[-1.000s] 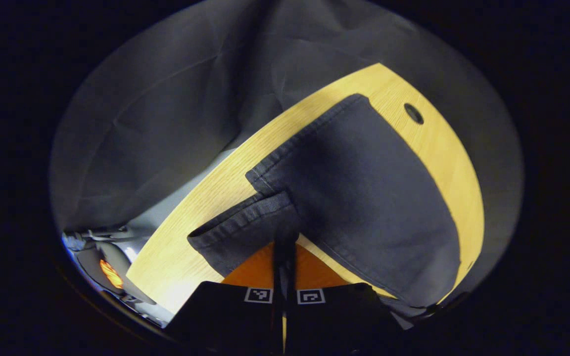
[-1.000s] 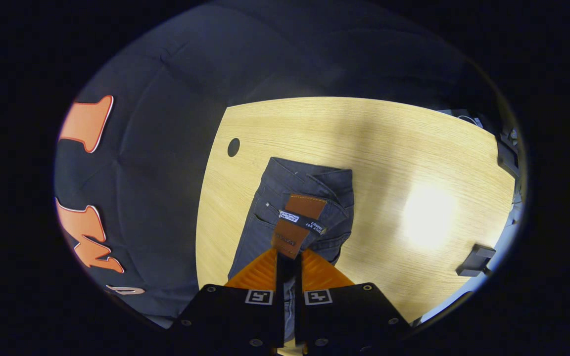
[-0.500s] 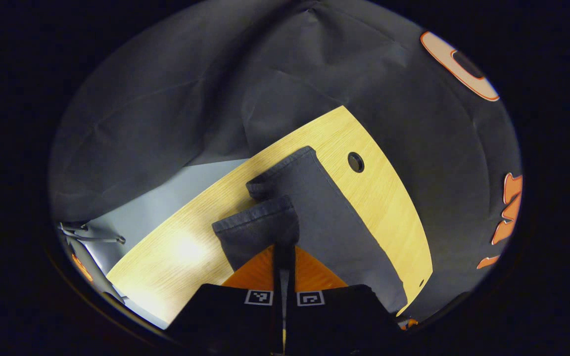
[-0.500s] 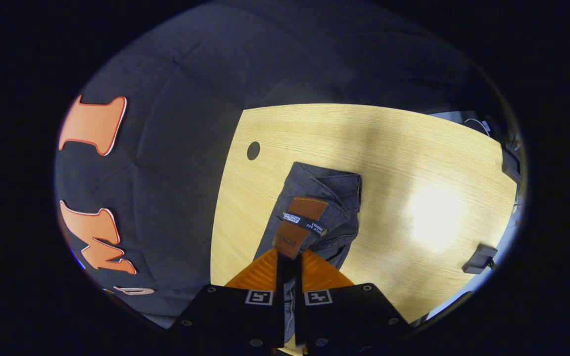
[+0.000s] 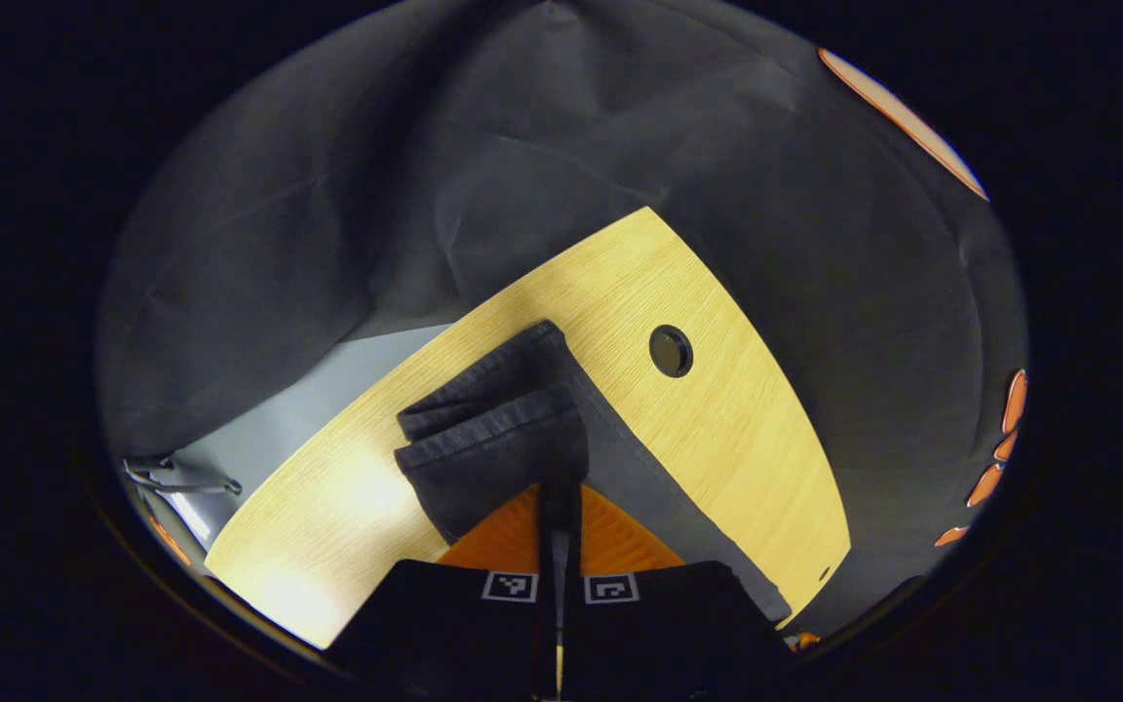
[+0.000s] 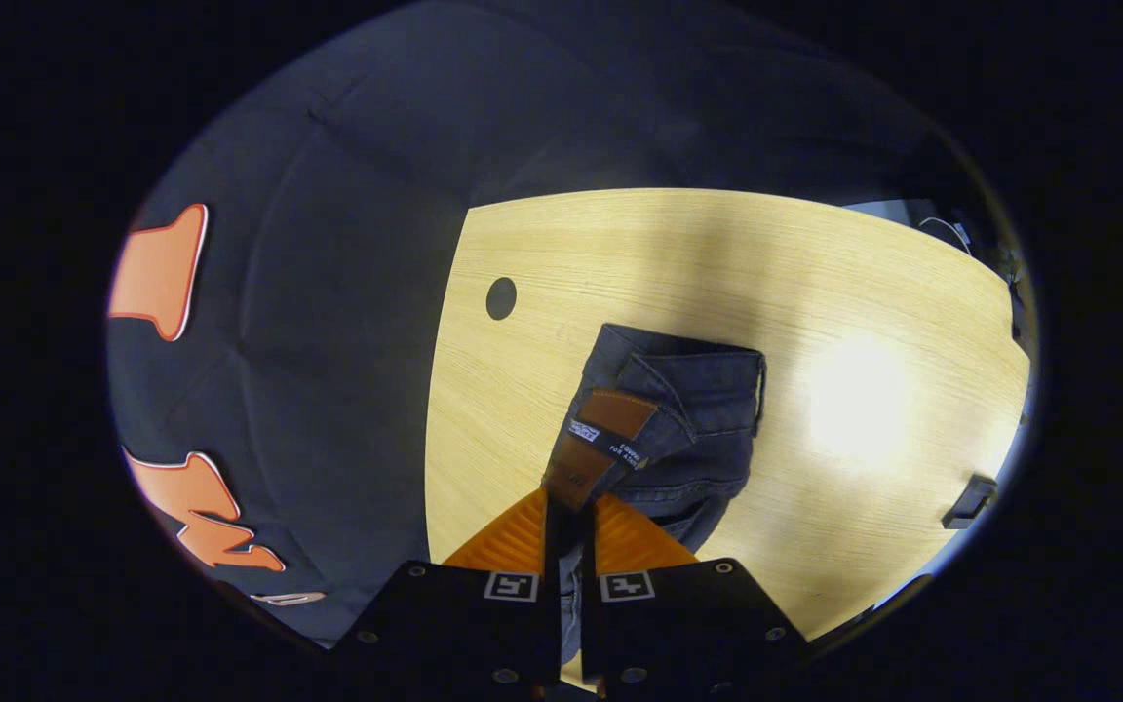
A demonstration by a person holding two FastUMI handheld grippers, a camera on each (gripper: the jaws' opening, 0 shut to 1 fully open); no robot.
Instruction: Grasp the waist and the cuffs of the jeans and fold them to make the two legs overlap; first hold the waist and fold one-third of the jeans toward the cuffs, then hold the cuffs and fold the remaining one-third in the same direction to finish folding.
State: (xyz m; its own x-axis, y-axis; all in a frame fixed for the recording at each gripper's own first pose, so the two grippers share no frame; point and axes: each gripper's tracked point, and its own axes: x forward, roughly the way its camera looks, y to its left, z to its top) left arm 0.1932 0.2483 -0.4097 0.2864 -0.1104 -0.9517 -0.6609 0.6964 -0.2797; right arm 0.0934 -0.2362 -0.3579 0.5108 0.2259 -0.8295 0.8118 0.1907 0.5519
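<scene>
The left tool (image 5: pixel 559 507) is clamped on a cuff (image 5: pixel 498 458) of the dark jeans (image 5: pixel 620 468), its fingers drawn tight on the hem; the right tool (image 6: pixel 569 517) pinches the waist (image 6: pixel 688 409) just below the brown patch (image 6: pixel 600 444), fingers narrow with denim between them. Holding both ends at once lets the person lift one leg and carry it over the other, so the legs come to overlap along their length. In the left gripper view the held cuff sits nearly on the second cuff at about 11 o'clock of the tool, both over the wooden surface (image 5: pixel 737 439), with the cable hole (image 5: pixel 671 351) at 1 o'clock. Compared with a second ago, the two cuffs were offset and spread apart, and the leg looked broader; now they are stacked and the leg reads as a narrow strip. At the waist the band has swung toward 1 o'clock, and it looks doubled over, though the folds are hard to read
</scene>
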